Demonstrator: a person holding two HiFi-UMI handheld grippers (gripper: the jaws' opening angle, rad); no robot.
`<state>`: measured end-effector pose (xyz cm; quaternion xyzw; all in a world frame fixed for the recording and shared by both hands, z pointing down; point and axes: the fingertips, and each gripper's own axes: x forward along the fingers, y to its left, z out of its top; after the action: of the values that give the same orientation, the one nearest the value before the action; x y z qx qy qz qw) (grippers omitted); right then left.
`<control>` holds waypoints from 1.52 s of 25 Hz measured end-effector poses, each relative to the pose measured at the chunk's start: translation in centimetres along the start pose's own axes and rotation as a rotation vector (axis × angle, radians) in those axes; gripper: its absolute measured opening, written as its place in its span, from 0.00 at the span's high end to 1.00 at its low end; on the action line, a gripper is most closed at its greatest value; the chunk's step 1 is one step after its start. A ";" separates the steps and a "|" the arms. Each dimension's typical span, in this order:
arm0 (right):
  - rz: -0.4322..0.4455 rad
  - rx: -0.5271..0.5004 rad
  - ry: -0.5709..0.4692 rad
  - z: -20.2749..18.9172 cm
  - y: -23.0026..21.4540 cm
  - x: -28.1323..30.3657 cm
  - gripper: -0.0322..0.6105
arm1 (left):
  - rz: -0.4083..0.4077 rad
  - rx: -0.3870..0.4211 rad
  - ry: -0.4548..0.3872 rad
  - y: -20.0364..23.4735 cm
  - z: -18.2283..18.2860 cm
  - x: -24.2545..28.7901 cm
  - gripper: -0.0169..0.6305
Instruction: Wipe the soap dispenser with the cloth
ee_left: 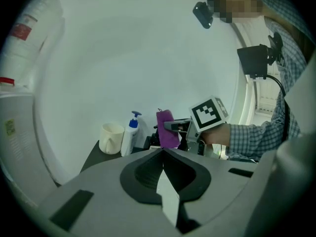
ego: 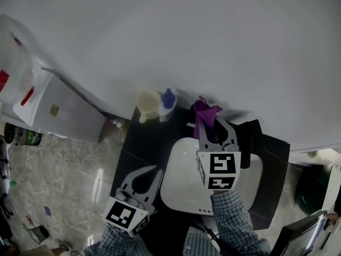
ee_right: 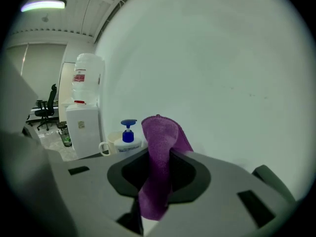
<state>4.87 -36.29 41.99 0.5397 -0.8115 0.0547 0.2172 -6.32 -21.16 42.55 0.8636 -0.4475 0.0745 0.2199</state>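
The soap dispenser (ego: 168, 104), white with a blue pump, stands at the back of the dark counter (ego: 139, 148) beside a cream cup (ego: 148, 104). My right gripper (ego: 206, 126) is shut on a purple cloth (ego: 205, 114) and holds it above the far rim of the white sink (ego: 178, 183), a little right of the dispenser. In the right gripper view the cloth (ee_right: 159, 157) hangs between the jaws of the gripper (ee_right: 160, 149), with the dispenser (ee_right: 128, 138) ahead to the left. My left gripper (ego: 158, 170) is shut and empty, low at the sink's left edge.
A water cooler (ego: 58, 108) stands on the floor left of the counter. A black object (ego: 250, 135) sits behind the sink at the right. The white wall rises directly behind the dispenser and cup. A dark monitor (ego: 303, 233) shows at the bottom right.
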 end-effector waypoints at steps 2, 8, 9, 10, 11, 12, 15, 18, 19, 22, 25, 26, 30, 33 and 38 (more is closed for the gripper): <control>-0.005 0.012 0.004 0.0 0.2 0.9 0.81 | -0.001 0.000 0.004 0.1 -0.2 0.0 0.96; 0.065 0.011 0.044 -1.3 3.7 3.6 0.81 | 0.016 -0.005 0.008 0.6 -0.4 -0.6 0.96; 0.071 0.005 0.057 -1.8 4.1 3.9 0.81 | 0.019 -0.003 0.010 0.7 -0.5 -0.7 0.96; 0.076 0.001 0.071 -2.4 4.4 4.2 0.81 | 0.021 0.000 0.012 0.8 -0.6 -0.8 0.96; 0.081 -0.003 0.085 -2.9 4.6 4.4 0.81 | 0.024 0.001 0.013 0.9 -0.6 -0.9 0.96; 0.086 -0.008 0.099 -3.5 4.9 4.7 0.81 | 0.027 0.001 0.013 1.0 -0.7 -1.0 0.96; 0.097 -0.018 0.142 -5.2 5.5 5.5 0.81 | 0.036 -0.006 0.018 1.2 -0.9 -1.2 0.96; 0.096 -0.053 0.135 -5.6 5.5 5.7 0.81 | 0.040 -0.010 0.017 1.2 -1.0 -1.4 0.96; 0.098 -0.065 0.130 -5.5 5.5 5.7 0.81 | 0.041 -0.010 0.014 1.2 -1.0 -1.4 0.96; 0.110 -0.077 0.135 -5.6 5.7 5.5 0.81 | 0.040 -0.013 0.013 1.1 -1.0 -1.6 0.96; 0.125 -0.081 0.155 -6.3 6.1 5.3 0.81 | 0.036 -0.010 0.014 0.9 -1.1 -1.5 0.96; 0.128 -0.080 0.165 -6.6 6.2 5.2 0.81 | 0.033 -0.008 0.013 0.8 -1.0 -1.5 0.96; 0.116 -0.063 0.212 -8.7 5.8 4.7 0.81 | 0.026 0.000 0.006 0.6 -0.8 -1.5 0.96; 0.088 -0.052 0.235 -10.0 4.7 4.1 0.81 | 0.022 0.002 0.007 0.5 -0.9 -1.7 0.96; 0.054 -0.043 0.252 -11.0 3.1 3.2 0.81 | 0.007 0.009 0.012 0.0 -1.0 -1.5 0.96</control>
<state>4.28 -34.19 53.65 0.5018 -0.7930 0.1104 0.3272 -7.12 -19.55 42.92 0.8625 -0.4490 0.0824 0.2184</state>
